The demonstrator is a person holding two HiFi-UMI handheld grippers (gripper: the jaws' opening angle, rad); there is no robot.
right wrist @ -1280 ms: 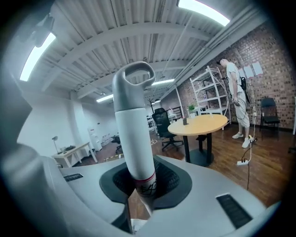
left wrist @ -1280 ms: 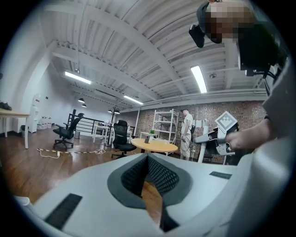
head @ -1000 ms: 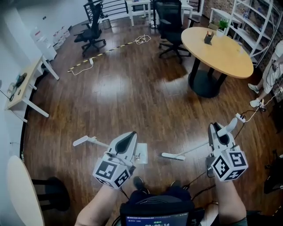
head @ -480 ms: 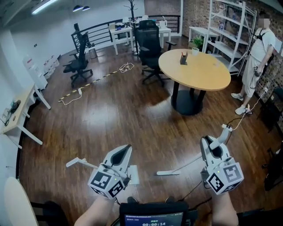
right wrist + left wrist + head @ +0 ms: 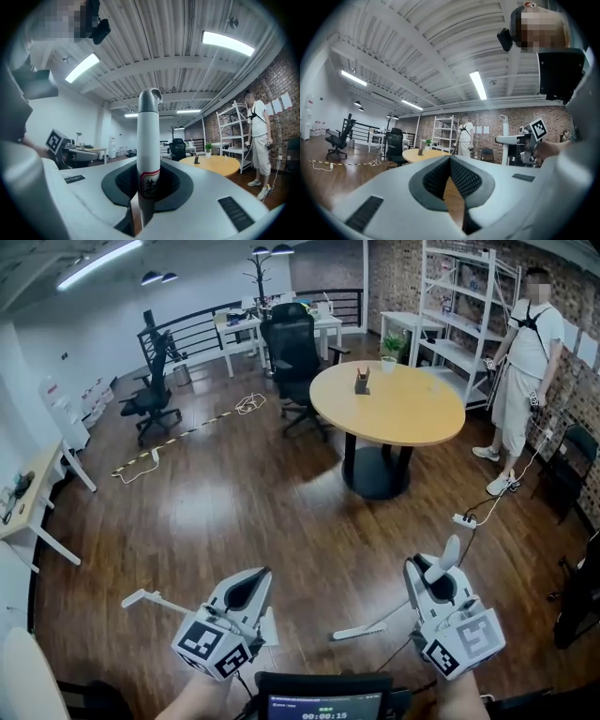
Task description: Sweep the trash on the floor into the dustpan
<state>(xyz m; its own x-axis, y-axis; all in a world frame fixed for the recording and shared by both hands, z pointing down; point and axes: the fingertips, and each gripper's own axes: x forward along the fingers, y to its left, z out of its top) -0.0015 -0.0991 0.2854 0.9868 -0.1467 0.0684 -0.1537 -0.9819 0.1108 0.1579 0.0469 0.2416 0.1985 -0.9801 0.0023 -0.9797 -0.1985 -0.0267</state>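
Left gripper (image 5: 251, 582) sits low at the near left above the dark wood floor (image 5: 234, 512). In its own view the two pads (image 5: 461, 176) meet at their tips, and only a wedge of floor shows behind them. One dustpan (image 5: 141, 600) lies by it: its white handle sticks out leftward from under the gripper and a flat white edge shows at the gripper's right side. Whether it is held or lying on the boards I cannot tell.

Right of it, one broom (image 5: 356, 632) rests its white head on the floor between the two grippers. Its handle slants up to the right gripper (image 5: 433, 573), whose jaws are clamped on the shaft just below a red-framed label. The hooked end stands above.

Farther back are two black office chairs (image 5: 155, 395), one on the left and one beside the single round wooden table (image 5: 389, 404), which carries one dark holder (image 5: 362, 381). One person (image 5: 525, 352) stands at the far right by one white shelf unit (image 5: 464, 296).
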